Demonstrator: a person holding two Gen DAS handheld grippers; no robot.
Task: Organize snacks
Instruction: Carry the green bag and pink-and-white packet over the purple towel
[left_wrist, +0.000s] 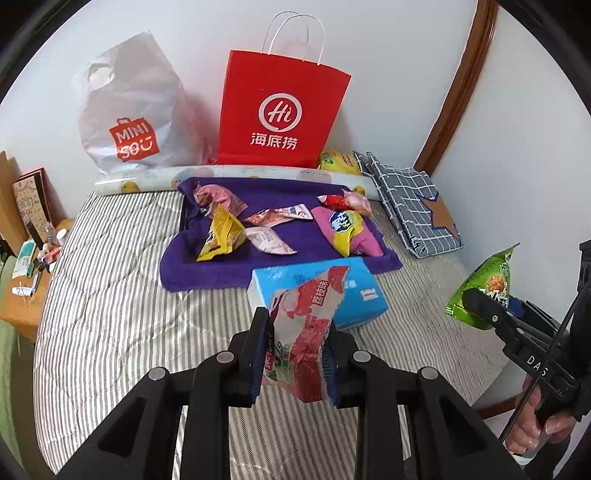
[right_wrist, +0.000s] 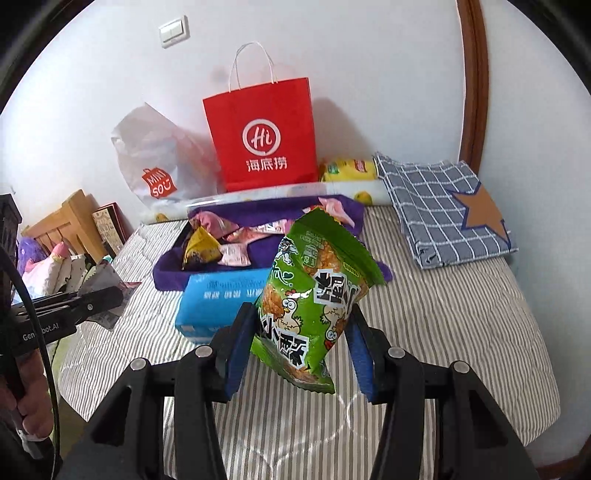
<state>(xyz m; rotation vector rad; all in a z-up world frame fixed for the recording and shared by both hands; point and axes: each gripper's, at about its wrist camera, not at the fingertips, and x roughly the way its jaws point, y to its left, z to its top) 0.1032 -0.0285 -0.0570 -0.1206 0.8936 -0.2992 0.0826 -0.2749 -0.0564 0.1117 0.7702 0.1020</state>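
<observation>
My left gripper (left_wrist: 295, 354) is shut on a pink and white snack packet (left_wrist: 310, 328), held above the striped bed (left_wrist: 110, 295). My right gripper (right_wrist: 299, 343) is shut on a green snack bag (right_wrist: 314, 299), also held above the bed; it shows at the right of the left wrist view (left_wrist: 487, 284). Ahead lies a purple towel-lined tray (left_wrist: 288, 221) with several snack packets, among them a yellow one (left_wrist: 221, 236) and a pink and yellow one (left_wrist: 345, 229). A blue tissue pack (left_wrist: 365, 291) lies just in front of the tray.
A red paper bag (left_wrist: 280, 110) and a white Miniso plastic bag (left_wrist: 129, 114) stand against the wall behind the tray. A folded checked cloth (left_wrist: 413, 206) lies at the right. A wooden bedside table (left_wrist: 22, 280) with small items is at the left.
</observation>
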